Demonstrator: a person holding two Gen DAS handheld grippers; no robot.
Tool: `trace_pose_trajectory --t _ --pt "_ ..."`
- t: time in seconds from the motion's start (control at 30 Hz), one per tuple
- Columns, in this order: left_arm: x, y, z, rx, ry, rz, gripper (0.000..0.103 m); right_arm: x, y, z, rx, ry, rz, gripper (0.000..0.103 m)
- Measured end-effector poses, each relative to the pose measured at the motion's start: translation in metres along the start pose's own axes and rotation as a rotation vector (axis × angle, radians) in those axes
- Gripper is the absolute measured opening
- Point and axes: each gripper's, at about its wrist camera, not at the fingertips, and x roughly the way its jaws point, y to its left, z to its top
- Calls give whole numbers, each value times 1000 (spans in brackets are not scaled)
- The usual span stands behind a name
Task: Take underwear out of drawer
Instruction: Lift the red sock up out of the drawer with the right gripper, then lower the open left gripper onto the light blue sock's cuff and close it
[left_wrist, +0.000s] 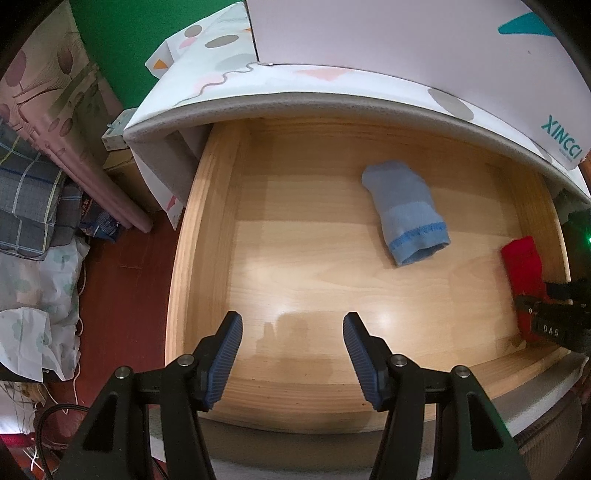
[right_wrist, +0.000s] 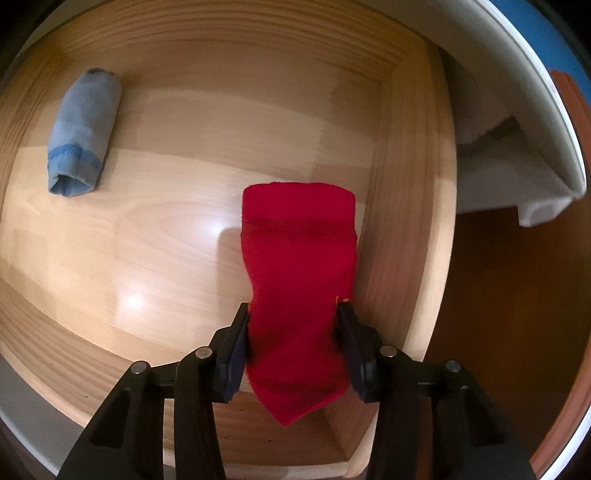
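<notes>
The open wooden drawer (left_wrist: 207, 206) holds two folded pieces of underwear. A rolled light-blue piece (left_wrist: 406, 212) lies in the middle right of the drawer; it also shows in the right wrist view (right_wrist: 83, 133) at the far left. A red piece (right_wrist: 299, 280) lies along the drawer's right wall (right_wrist: 406, 221); it also shows in the left wrist view (left_wrist: 524, 273). My right gripper (right_wrist: 293, 314) has its fingers on both sides of the red piece and presses it. My left gripper (left_wrist: 293, 325) is open and empty over the drawer's front part.
The patterned cabinet top (left_wrist: 258, 99) overhangs the drawer's back. Left of the drawer are a red-brown floor (left_wrist: 125, 288), bedding and crumpled bags (left_wrist: 44, 295). A box marked XINCCI (left_wrist: 559, 136) stands on the cabinet at right.
</notes>
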Motion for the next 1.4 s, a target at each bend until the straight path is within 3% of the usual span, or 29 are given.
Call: trace_pose_trajectory --t 0.17,0.33,0.47,0.6,0.8,1.17,1.27,1.4 --pt "2 1 1 -2 13 -35 58 5 5 -10 19 10 13 43" --pt "-1 -7 6 49 -14 -127 58 9 -3 -20 27 -13 30 43" --pt "-4 -19 14 89 -53 -137 58 26 7 -24 20 -14 27 43" --pt "-3 -43 25 159 -85 -138 58 9 7 -19 23 -18 36 44" --pt "10 -69 35 202 -63 -151 58 9 1 -29 20 -23 42 44" --pt "20 -76 44 208 -42 -167 58 15 4 -37 24 -25 53 45" --pt "19 -80 44 272 -45 -163 58 24 10 -37 25 -25 54 45" --pt "11 -86 37 462 -108 -126 58 28 12 -38 26 -25 56 46"
